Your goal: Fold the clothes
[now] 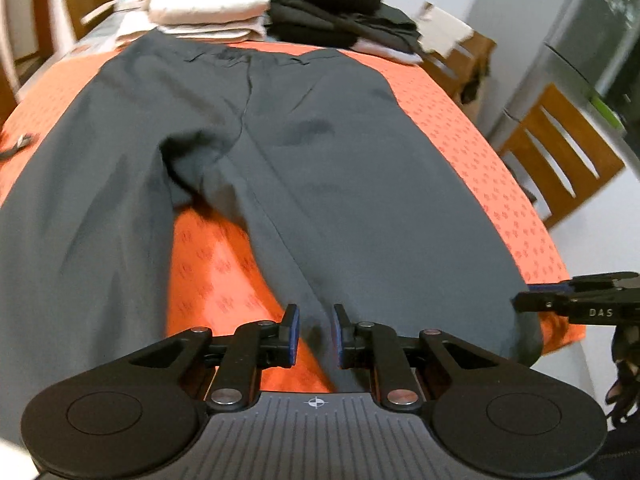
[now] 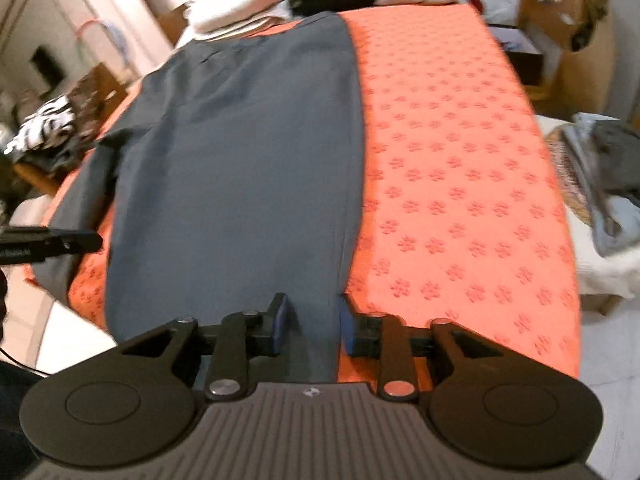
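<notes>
Two grippers sat at the hem end of one trouser leg, and the dark grey trousers (image 1: 280,140) lay flat along the orange tablecloth (image 2: 460,160), waistband far from the grippers beside the stacks of folded clothes (image 1: 208,8). The left gripper (image 1: 316,332) was at that leg's inner edge, jaws parted, with the cloth running between its fingers and not yet pinched. The right gripper (image 2: 310,328) stood the same way at the outer edge of that leg, also open. To my eye the step was seizing that hem: both should close on the cloth together, level with each other, taking both layers, so the leg lifts evenly without dragging the other leg.
</notes>
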Tool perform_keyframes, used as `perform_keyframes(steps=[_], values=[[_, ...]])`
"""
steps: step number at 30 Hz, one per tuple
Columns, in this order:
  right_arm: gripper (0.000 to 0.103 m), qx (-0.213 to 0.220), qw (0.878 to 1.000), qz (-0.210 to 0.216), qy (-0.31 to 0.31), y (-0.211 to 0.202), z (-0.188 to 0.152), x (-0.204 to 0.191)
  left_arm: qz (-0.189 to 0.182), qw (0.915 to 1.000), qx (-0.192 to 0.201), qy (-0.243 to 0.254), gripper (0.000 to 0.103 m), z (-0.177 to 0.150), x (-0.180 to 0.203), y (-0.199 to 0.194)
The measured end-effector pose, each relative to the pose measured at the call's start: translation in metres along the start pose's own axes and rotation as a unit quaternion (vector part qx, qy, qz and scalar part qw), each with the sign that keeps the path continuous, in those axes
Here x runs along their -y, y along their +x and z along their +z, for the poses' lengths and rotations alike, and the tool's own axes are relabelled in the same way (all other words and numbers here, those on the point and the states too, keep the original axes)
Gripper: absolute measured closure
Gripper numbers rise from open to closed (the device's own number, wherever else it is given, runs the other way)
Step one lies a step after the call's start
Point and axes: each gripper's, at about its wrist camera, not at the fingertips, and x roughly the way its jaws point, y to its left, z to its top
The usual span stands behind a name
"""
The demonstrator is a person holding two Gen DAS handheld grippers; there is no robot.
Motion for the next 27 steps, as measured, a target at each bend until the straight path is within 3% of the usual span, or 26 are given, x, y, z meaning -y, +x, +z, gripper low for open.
perform_keyframes(steps=[1,5,10,13,15,17,22,27], values=[[0.1,-0.002,1.0,0.003,-0.008,-0.001,0.002,0.001,0.006,0.9999,0.003,-0.012,0.084,-0.005,0.004,-0.001],[0.101,-0.003,0.999,0.007,-0.037,-0.013,0.014,0.005,0.033,0.9983,0.016,-0.044,0.084,-0.022,0.017,-0.01],[0.101,0.024,0.998,-0.017,-0.051,-0.047,0.041,0.02,0.1,0.9927,0.041,-0.054,0.084,-0.03,0.022,-0.026],[0.1,0.009,0.998,-0.032,-0.049,-0.041,0.056,0.035,0.141,0.9872,0.051,-0.056,0.083,-0.033,0.016,-0.033],[0.098,-0.037,0.997,-0.025,-0.068,-0.025,0.058,0.037,0.161,0.9841,0.05,-0.057,0.083,-0.037,0.008,-0.037],[0.096,-0.048,0.995,-0.025,-0.088,-0.017,0.057,0.032,0.18,0.9802,0.053,-0.064,0.083,-0.038,-0.005,-0.045],[0.075,-0.005,0.995,-0.034,-0.094,-0.03,0.06,0.018,0.211,0.9729,0.059,-0.073,0.073,-0.038,-0.039,-0.067],[0.074,0.014,0.996,-0.017,-0.09,-0.041,0.061,0.001,0.238,0.9658,0.055,-0.087,0.073,-0.038,-0.078,-0.079]])
